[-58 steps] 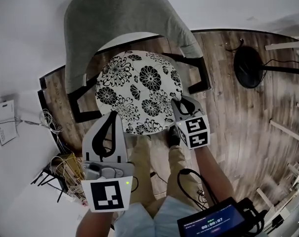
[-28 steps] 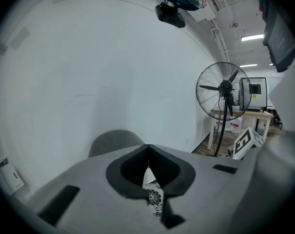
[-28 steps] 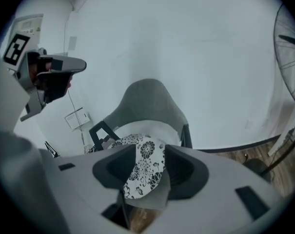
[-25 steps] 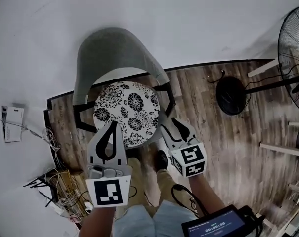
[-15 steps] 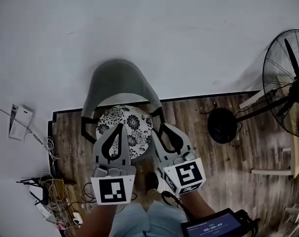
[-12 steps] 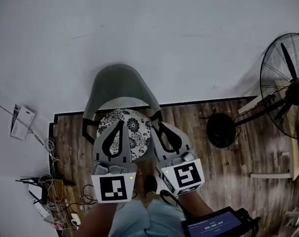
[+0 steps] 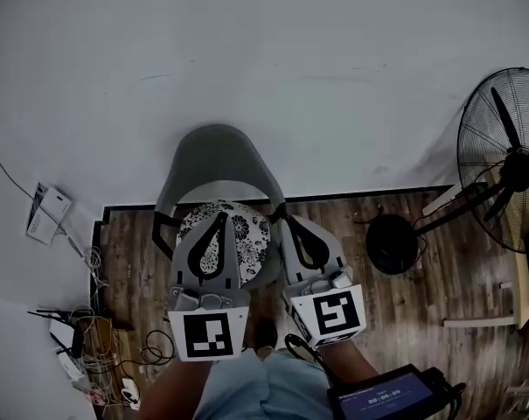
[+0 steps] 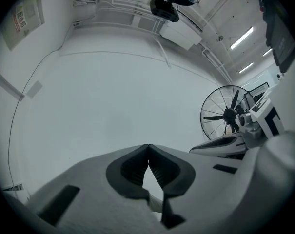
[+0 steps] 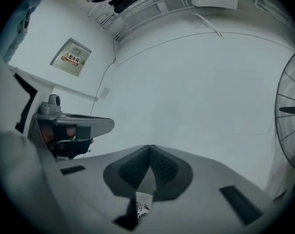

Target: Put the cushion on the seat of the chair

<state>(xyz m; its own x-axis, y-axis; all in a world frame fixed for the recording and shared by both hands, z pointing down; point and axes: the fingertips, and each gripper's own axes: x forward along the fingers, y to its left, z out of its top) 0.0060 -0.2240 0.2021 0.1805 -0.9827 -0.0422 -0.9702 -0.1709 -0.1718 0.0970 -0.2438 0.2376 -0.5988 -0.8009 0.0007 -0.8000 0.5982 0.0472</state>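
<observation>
Looking down from the head view, the closest thing is a little screen (image 7: 393,398) at the bottom edge, right by the person's waist. Just past it both grippers are held side by side and aimed at the wall.

The left gripper (image 7: 220,215) has its jaws pinched together tip to tip with nothing between them, and its own view makes that pretty clear. The right gripper (image 7: 289,221) is the same deal. Its jaws have just been closing and now meet at the tips, empty. In the right gripper view a sliver of flower print peeks through the gap lower down.

Below them, the black-and-white floral cushion (image 7: 254,234) is sitting flat on the seat of the grey chair (image 7: 216,160), neither gripper touching it. The chair stands on the wood floor (image 7: 421,291) with its curved back up against the white wall (image 7: 273,51).

A tangle of cables (image 7: 93,339) sits off to the left. Farther right there's a standing fan (image 7: 507,169), well apart from the chair.
</observation>
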